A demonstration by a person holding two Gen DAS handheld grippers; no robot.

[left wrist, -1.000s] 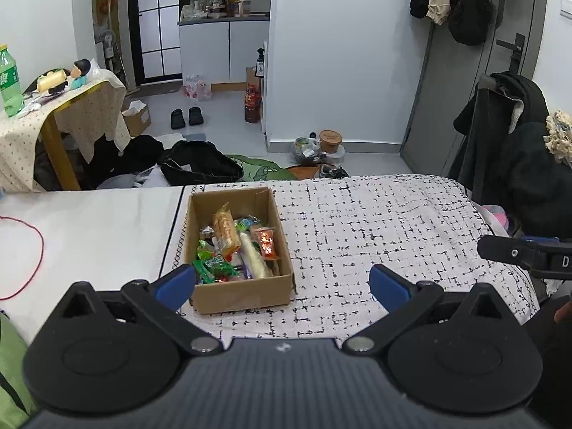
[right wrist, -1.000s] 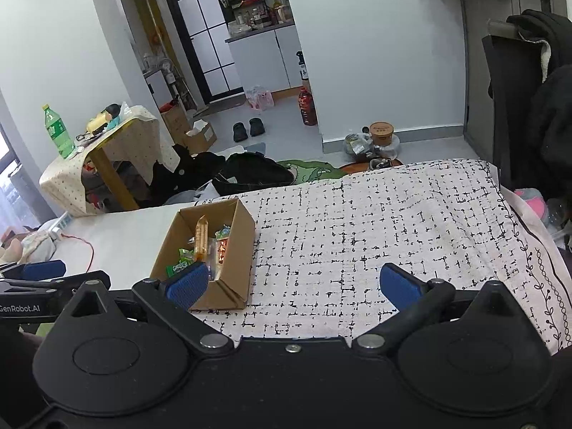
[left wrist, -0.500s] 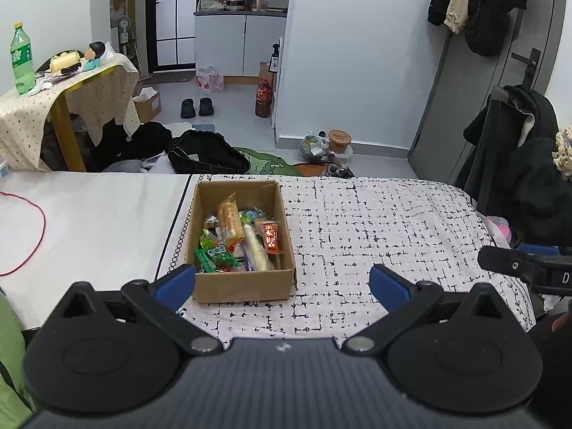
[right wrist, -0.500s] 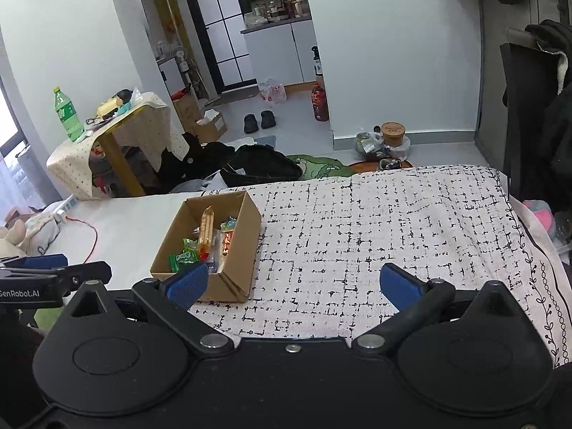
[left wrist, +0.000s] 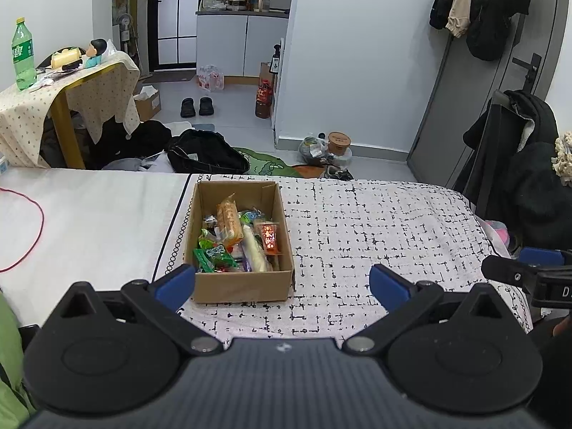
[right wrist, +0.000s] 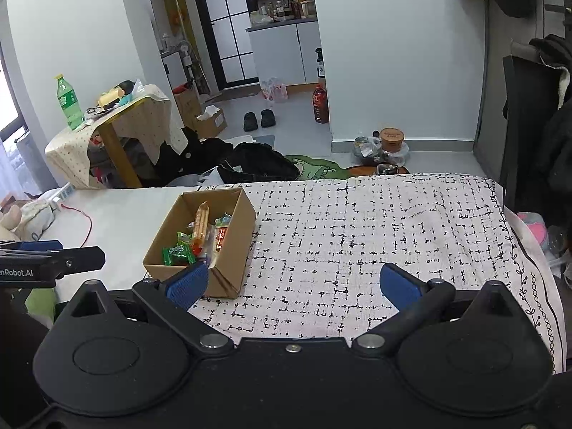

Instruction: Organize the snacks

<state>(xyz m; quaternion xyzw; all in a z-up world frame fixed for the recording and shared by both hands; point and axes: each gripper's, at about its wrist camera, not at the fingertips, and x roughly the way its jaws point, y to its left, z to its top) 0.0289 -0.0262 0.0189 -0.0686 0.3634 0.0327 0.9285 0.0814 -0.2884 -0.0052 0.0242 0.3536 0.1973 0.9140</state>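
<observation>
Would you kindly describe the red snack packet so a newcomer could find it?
On the black-and-white patterned cloth sits an open cardboard box of snacks. The red snack packet lies against its right wall, beside a pale wrapped stick; the only clear wrapper showing red-orange contents.

White walls (left wrist: 357,53) and a pale grey tiled floor (left wrist: 232,107) run back to a kitchenette with white cabinets (left wrist: 241,44) beside a black-framed glass door (left wrist: 173,14). At the left, a wooden table under a dotted cloth (left wrist: 21,121) carries a green bottle (left wrist: 23,59). Coats hang by the grey door (left wrist: 475,82); black slippers (left wrist: 196,106) sit on the floor.
</observation>
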